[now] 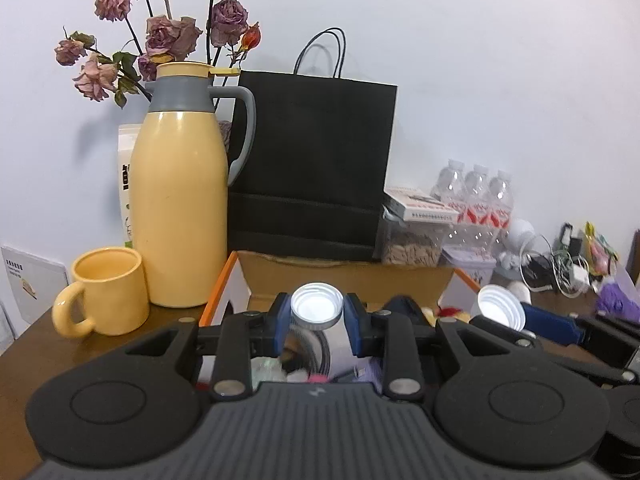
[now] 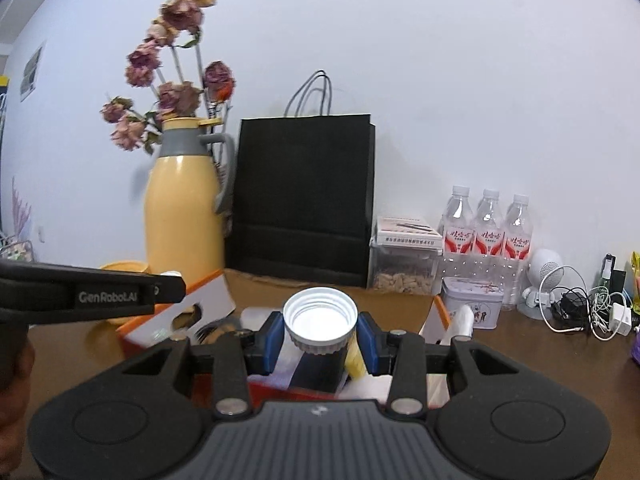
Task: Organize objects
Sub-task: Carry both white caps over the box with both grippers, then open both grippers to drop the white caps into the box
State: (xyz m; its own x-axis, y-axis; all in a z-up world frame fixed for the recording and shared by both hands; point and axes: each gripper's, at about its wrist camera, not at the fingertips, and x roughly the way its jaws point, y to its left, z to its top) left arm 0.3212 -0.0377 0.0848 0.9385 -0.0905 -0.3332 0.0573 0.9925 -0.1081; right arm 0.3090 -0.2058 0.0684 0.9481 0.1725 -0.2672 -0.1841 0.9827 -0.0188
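claws [image 1: 317, 322] [image 2: 320, 338] clamping caps [image 1: 317, 305] [image 2: 320, 315] above box [image 1: 344, 276]

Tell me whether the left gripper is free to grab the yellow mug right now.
Probably not as it stands: the left gripper is shut on a cap. The mug itself stands unobstructed beside the jug, so release first.

2 low, close wrist views toward the wall, sharing black bag [image 1: 312, 168].

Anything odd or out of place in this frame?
Yes: the roses behind the yellow thermos are dried and drooping. Each gripper, left gripper and right gripper, holds a loose cap.
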